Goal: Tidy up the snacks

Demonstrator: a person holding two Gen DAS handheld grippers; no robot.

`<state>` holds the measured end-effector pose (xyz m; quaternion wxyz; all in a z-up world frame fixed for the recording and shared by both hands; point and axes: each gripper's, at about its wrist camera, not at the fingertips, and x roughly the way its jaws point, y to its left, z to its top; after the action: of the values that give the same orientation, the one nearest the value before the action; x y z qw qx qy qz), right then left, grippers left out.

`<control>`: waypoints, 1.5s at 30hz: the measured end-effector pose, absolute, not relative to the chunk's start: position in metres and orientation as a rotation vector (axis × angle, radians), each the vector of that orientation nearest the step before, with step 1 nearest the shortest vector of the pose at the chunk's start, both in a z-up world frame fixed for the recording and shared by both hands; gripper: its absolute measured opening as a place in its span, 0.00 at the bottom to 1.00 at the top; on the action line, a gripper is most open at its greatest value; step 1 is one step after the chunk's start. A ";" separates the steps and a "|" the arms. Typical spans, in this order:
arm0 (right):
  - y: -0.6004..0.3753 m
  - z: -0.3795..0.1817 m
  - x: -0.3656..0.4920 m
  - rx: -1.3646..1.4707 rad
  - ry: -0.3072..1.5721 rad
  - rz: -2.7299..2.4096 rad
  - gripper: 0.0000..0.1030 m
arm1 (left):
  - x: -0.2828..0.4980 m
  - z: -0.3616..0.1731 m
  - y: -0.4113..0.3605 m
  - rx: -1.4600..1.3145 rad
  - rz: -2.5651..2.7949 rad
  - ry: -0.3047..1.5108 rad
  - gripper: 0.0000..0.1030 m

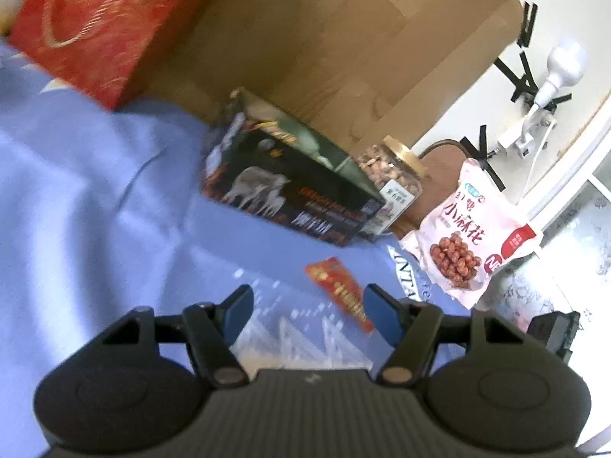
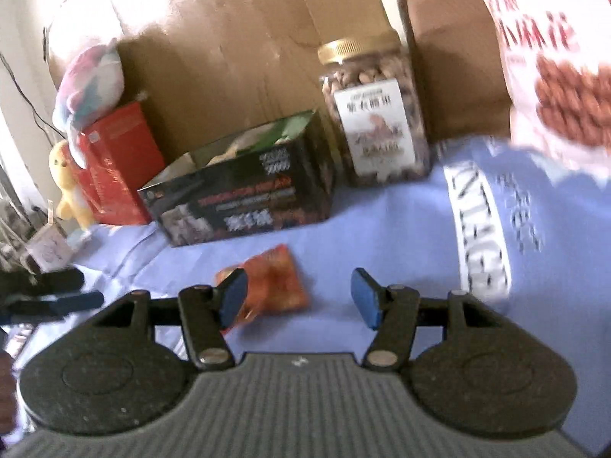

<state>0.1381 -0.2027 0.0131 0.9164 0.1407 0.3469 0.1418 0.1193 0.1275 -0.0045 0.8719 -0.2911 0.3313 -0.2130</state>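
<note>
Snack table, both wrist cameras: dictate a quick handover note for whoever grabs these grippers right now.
Left gripper: open, empty, low over the blue cloth.
Right gripper: open, empty; the small orange-red snack packet lies flat on the cloth, partly behind its left finger, not gripped.
The open-topped black printed carton stands behind the packet, with something already inside. The clear nut jar with gold lid is upright beside it; the pink-white bag of fried twists leans at the far right.
Done: nothing evident beyond the carton's contents.
Left: probably pick up the packet and box it.
</note>
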 end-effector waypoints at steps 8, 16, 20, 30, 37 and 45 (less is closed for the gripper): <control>-0.156 0.029 0.080 0.256 0.729 0.614 0.61 | 0.074 -0.006 0.150 -0.583 -0.482 0.724 0.67; -0.049 0.017 0.018 -0.312 0.693 0.770 0.82 | 0.061 -0.014 0.150 -0.588 -0.485 0.762 0.67; -0.054 0.015 0.018 -0.355 0.650 0.700 0.84 | 0.061 -0.021 0.147 -0.608 -0.512 0.793 0.67; -0.103 0.031 0.024 -0.136 0.689 0.601 0.79 | 0.065 -0.023 0.142 -0.646 -0.530 0.791 0.71; -0.115 0.014 0.078 0.269 0.912 0.668 0.56 | 0.064 -0.029 0.147 -0.651 -0.502 0.793 0.67; -0.104 -0.009 0.110 0.596 1.063 0.720 0.21 | 0.062 -0.029 0.142 -0.615 -0.504 0.775 0.67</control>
<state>0.1099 -0.1039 -0.0090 0.7598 0.2736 0.4883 0.3307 0.0619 0.1423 -0.0287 0.8499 -0.2919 0.3677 -0.2392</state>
